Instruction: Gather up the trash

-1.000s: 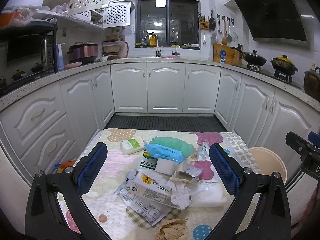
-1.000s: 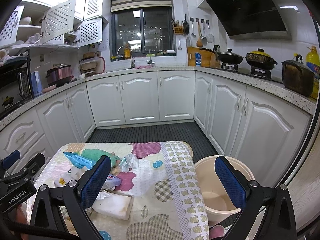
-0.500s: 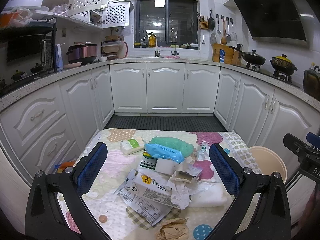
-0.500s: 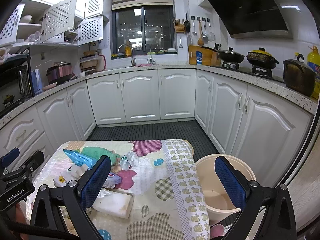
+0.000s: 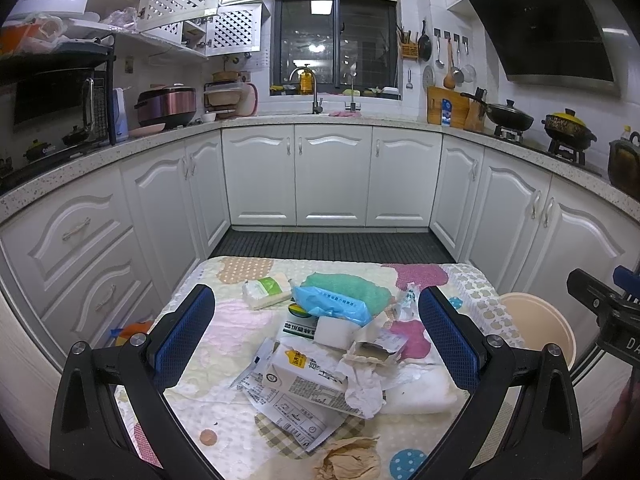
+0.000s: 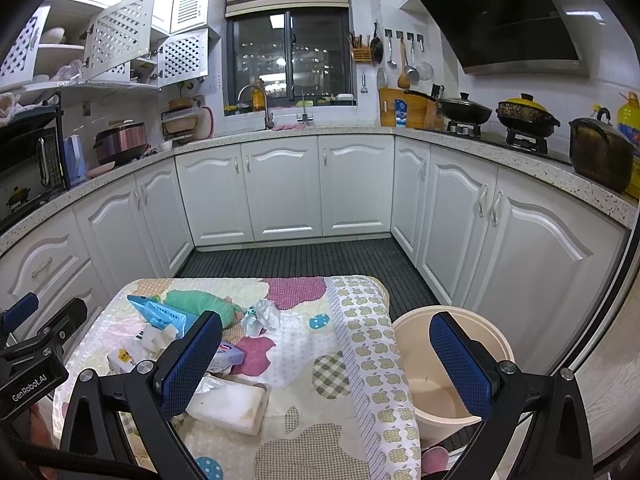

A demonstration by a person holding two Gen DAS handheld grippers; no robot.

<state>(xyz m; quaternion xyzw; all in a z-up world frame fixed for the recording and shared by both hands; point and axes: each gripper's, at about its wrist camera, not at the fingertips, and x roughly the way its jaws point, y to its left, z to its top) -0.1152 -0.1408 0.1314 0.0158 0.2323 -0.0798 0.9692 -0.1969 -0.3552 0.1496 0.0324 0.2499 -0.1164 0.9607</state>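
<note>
Left claw (image 5: 316, 332) spread above trash pile (image 5: 320, 356), beige bucket (image 6: 452, 364) beside table (image 6: 320, 420)

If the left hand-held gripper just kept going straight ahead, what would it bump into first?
Probably the trash pile: the left hand-held gripper is open and aims over the white milk carton and white block. Depth is uncertain; held high, it could pass above them.

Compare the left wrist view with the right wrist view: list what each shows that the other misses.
Left wrist only: the crumpled brown paper at the table's near edge and the printed leaflet under the milk carton.
Right wrist only: the yellow oil bottle and the inside bottom of the beige bin.
Both: the blue wipes pack, green cloth, open jaws.
</note>
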